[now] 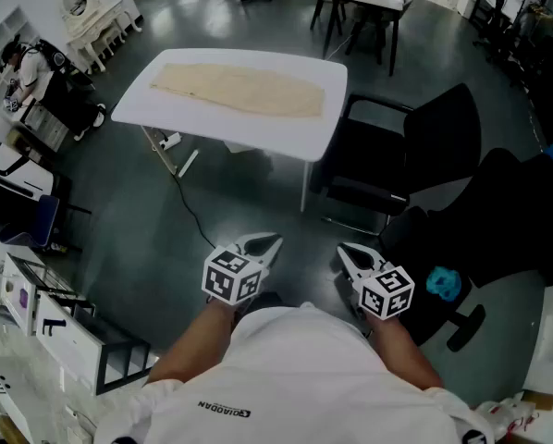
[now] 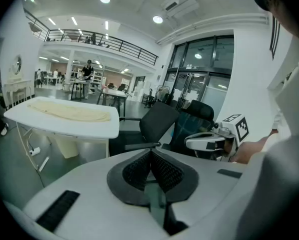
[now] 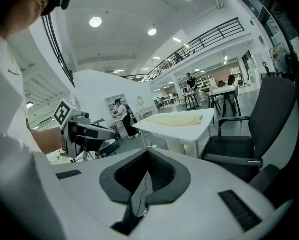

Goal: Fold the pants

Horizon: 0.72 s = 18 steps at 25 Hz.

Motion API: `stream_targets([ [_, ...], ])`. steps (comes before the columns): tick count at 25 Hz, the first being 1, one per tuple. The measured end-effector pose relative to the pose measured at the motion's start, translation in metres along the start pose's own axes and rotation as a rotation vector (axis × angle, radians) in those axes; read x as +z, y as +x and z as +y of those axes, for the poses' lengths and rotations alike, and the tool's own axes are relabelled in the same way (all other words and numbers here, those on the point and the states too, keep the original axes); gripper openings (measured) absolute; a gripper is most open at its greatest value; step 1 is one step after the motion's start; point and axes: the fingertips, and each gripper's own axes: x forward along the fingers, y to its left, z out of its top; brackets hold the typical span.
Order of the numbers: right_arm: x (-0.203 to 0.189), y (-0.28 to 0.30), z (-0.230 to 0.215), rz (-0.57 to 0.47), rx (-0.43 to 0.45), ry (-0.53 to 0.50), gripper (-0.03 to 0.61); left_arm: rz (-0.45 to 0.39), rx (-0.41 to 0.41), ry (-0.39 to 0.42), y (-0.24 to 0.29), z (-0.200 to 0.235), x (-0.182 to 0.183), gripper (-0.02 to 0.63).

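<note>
Beige pants [image 1: 239, 89] lie flat and spread out on a white table [image 1: 165, 118] some way ahead of me. Both grippers hang in the air in front of the person's body, well short of the table. The left gripper [image 1: 275, 241] is shut with nothing between its pads [image 2: 139, 166], and the right gripper [image 1: 342, 250] is shut and empty too. In the left gripper view the pants [image 2: 69, 113] show at the left and the right gripper [image 2: 209, 141] at the right. In the right gripper view the pants [image 3: 179, 119] lie beyond the jaws and the left gripper [image 3: 89, 131] is at the left.
A black office chair [image 1: 397, 155] stands by the table's right end, with another dark chair [image 1: 508, 211] further right. A cable [image 1: 189, 202] runs over the grey floor below the table. White shelving [image 1: 36, 322] and a person [image 1: 22, 72] are at the left.
</note>
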Motion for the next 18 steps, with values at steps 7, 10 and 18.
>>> stream_targets([
  [7, -0.002, -0.004, 0.006, 0.014, 0.009, -0.022, 0.017, 0.008, -0.007, 0.011, -0.001, -0.007, -0.003, 0.028],
  [10, -0.003, -0.004, 0.008, 0.021, 0.012, -0.027, 0.017, 0.010, -0.011, 0.019, -0.003, -0.008, -0.003, 0.028],
  [18, -0.002, 0.007, 0.023, 0.032, 0.038, -0.085, 0.017, 0.024, -0.008, 0.020, -0.006, -0.002, -0.006, 0.028],
])
